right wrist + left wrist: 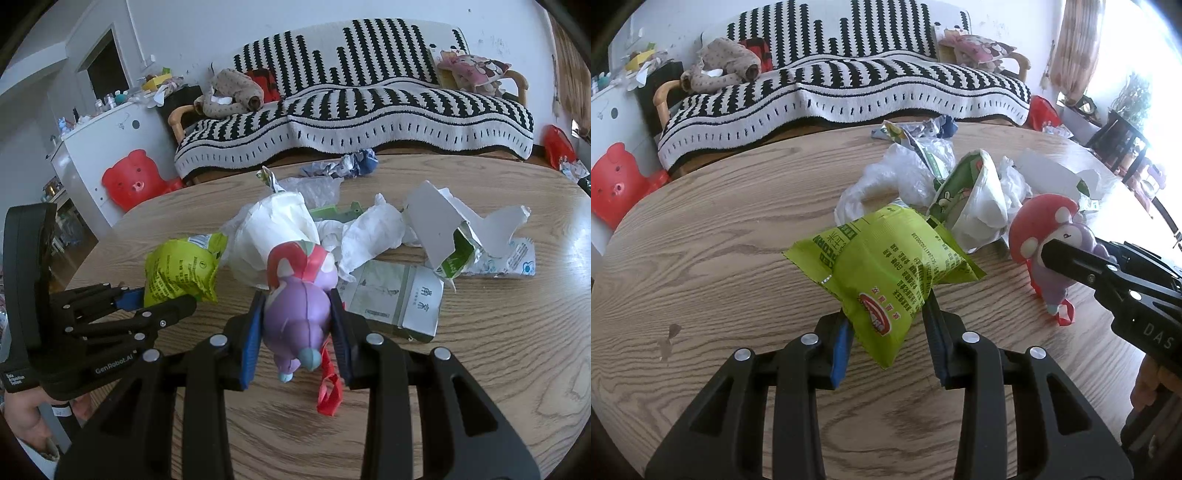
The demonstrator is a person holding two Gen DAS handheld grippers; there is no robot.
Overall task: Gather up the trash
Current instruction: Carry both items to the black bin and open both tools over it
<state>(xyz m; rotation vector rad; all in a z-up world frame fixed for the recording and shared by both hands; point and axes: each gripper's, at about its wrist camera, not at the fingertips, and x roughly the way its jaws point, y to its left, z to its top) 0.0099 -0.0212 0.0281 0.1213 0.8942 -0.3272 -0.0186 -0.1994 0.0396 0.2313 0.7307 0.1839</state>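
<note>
A lime-green snack bag [886,258] is pinched at its lower end between the blue pads of my left gripper [888,325], which is shut on it over the wooden table [713,240]. My right gripper [297,321] is shut on a purple toy with a red spotted cap [299,306], and the toy's red strap [328,395] dangles below. Each view shows the other hand: the right gripper [1067,262] holds the toy [1041,221], and the left gripper [162,299] holds the bag [177,269]. Just behind both lies a white paper bowl [273,232] on its side.
More litter covers the far half of the table [498,362]: a clear plastic bag [897,173], crumpled tissue [373,229], torn white cardboard [439,221], a flattened carton [399,295] and a crumpled blue wrapper [351,162]. A striped sofa [369,110] stands behind, with a red bear stool [133,177] to its left.
</note>
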